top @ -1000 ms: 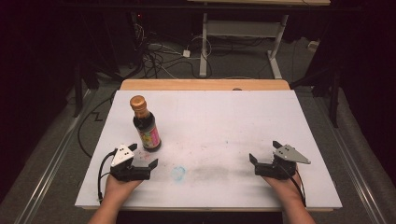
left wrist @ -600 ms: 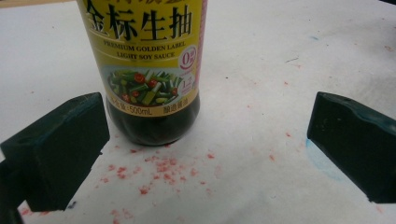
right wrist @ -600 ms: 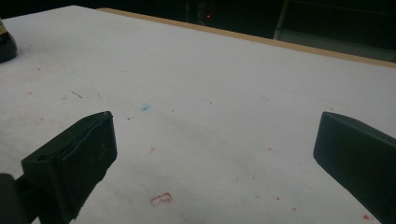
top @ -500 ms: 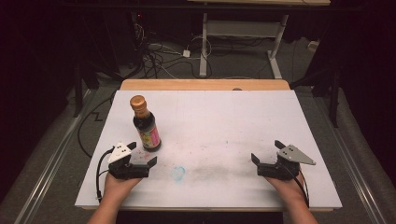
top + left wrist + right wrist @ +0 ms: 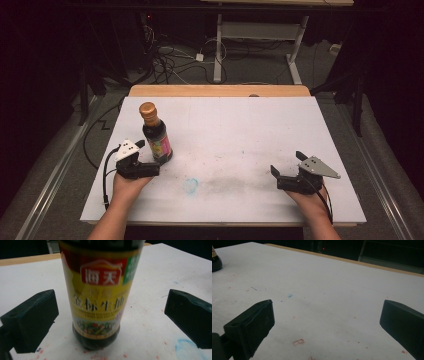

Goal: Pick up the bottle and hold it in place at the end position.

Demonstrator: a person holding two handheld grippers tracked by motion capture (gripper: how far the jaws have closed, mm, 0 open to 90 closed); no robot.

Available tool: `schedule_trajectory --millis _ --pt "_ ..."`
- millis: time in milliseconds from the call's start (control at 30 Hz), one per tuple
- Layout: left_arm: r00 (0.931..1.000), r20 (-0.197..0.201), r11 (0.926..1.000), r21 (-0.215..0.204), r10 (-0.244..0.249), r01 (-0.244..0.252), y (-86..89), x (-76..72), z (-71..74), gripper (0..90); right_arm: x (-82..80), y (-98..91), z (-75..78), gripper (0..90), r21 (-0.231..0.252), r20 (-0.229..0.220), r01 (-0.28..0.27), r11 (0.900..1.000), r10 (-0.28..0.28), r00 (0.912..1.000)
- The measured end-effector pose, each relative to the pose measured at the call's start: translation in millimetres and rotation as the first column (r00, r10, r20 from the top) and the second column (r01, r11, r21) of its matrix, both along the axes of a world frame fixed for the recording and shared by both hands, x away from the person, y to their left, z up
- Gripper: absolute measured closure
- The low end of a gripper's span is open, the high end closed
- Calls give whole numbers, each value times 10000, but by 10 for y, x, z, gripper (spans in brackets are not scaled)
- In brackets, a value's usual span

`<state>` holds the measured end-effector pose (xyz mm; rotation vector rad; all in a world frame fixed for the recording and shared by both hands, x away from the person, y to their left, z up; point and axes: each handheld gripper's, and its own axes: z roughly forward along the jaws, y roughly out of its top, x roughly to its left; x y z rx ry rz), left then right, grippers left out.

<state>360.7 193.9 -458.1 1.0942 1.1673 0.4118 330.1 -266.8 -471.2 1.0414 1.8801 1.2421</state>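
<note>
Dark floor with many cables surrounds a white table (image 5: pixel 240 130), and a wooden strip runs along its far edge. On the left part of the table a sauce bottle (image 5: pixel 155 134) stands upright, with dark liquid inside and a gold-brown cap (image 5: pixel 147 109).

From the left gripper view the label (image 5: pixel 100 287) can be read quite well: a red house-shaped logo (image 5: pixel 101 273) with two white Chinese characters, "海天", and under it a row of bigger dark characters on yellow, which are too blurred to read surely. At the bottom of the label there is a small picture of food with red and green pieces. Some green patch sits at the upper right of the label, but its writing is not readable.

The left gripper (image 5: pixel 141 156) lies low at the table, just in front of the bottle. Its jaws are spread wide; the bottle stands between them a little farther off, touching neither.

The right gripper (image 5: pixel 286 164) is well apart, at the right side of the table, also spread wide and holding nothing. Small red specks and a blue smudge (image 5: pixel 190 185) mark the white surface.
</note>
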Motion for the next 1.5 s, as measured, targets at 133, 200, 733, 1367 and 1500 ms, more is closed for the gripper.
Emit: schedule_trajectory --millis 133,200,733,1367,1500 --pt "10000 45 10000 1 17 -17 -2 94 79 0 3 22 -3 4 -65 -2 -92 9999 92 10000" --pt "10000 -23 10000 36 -20 20 -14 142 107 0 7 22 -9 4 -78 -31 -91 9999 91 10000" --pt "10000 17 9998 188 -14 14 -61 280 183 192 17 -29 -22 7 3 -68 97 10000 -97 9999" --pt "9999 51 9992 378 157 -159 -107 279 202 291 28 -68 -28 10 96 -159 185 9998 -184 9997" --pt "9998 171 9996 268 92 -96 -139 270 234 292 27 -89 -22 12 158 -126 239 9996 -238 9996"
